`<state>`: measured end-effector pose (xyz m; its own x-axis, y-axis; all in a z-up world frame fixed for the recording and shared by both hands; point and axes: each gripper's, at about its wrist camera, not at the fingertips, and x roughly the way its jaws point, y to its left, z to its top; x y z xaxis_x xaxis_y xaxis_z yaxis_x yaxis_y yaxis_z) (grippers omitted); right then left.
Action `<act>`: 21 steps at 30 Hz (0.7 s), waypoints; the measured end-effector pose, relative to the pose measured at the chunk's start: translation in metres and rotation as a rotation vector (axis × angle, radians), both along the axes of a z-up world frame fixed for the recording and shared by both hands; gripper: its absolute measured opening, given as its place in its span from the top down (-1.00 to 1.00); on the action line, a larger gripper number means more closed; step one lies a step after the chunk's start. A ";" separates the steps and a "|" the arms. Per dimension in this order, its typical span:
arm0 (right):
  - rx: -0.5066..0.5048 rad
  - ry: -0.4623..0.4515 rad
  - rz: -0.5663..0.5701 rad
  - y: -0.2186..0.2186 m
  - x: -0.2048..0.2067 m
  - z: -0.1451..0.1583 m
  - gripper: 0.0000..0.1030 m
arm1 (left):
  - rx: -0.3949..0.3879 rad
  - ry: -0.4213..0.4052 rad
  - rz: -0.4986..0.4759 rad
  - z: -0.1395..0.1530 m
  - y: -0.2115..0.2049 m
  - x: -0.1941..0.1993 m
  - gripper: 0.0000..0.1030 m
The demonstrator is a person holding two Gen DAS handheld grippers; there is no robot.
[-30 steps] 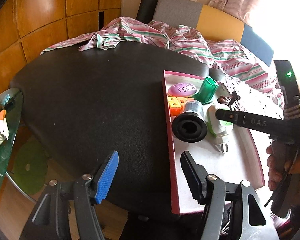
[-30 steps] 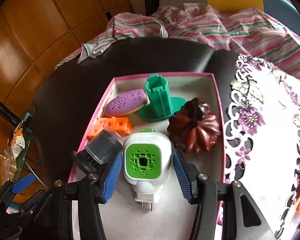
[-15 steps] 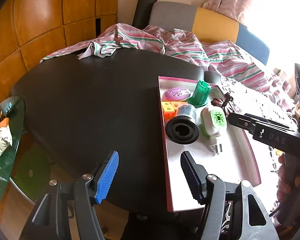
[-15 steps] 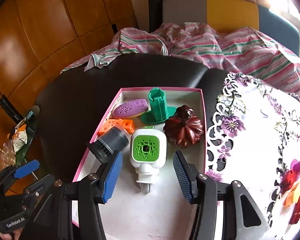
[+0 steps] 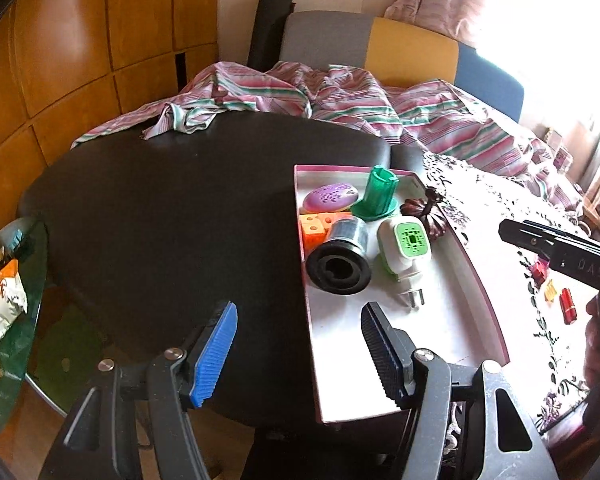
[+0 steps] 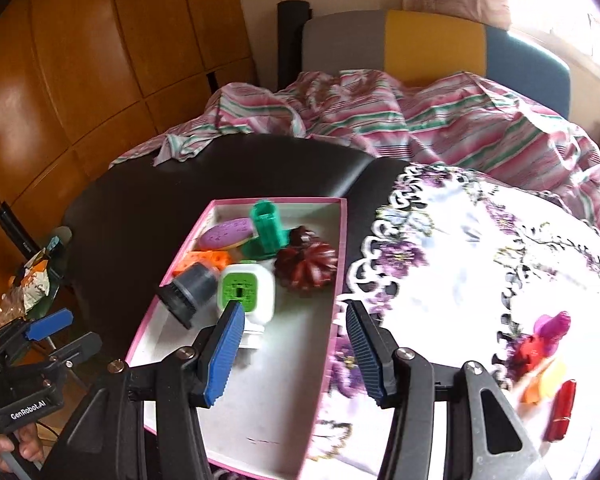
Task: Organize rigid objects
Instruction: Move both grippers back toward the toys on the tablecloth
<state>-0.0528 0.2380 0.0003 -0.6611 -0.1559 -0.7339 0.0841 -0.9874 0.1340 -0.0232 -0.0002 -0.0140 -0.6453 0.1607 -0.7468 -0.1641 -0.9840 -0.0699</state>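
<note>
Both views: pink-rimmed box, white plug. Right view only: red lipstick. Left tool and right tool were spread, empty.

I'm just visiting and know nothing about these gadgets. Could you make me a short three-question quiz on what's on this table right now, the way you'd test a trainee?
1. True or false: the white plug-in device with a green face lies inside the pink-rimmed tray.
2. Which of these stands upright in the tray? A. the green holder B. the purple oval piece C. the black-capped cylinder
3. Fill in: the small red and yellow items still outside the tray lie on the white ______ cloth.

Key: 1 true; 2 A; 3 embroidered. Both the left gripper and right gripper are open and hold nothing.
</note>
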 end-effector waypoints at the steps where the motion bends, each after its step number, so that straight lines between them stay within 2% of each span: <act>1: 0.007 0.000 -0.012 0.006 0.001 0.000 -0.04 | -0.003 0.004 -0.007 0.001 0.003 0.000 -0.27; 14: 0.055 -0.029 -0.231 0.118 0.024 -0.003 -0.04 | -0.031 0.047 -0.122 0.016 0.046 0.003 -0.27; 21: 0.076 -0.042 -0.469 0.206 0.035 -0.020 -0.04 | -0.053 0.058 -0.231 0.022 0.091 0.002 -0.27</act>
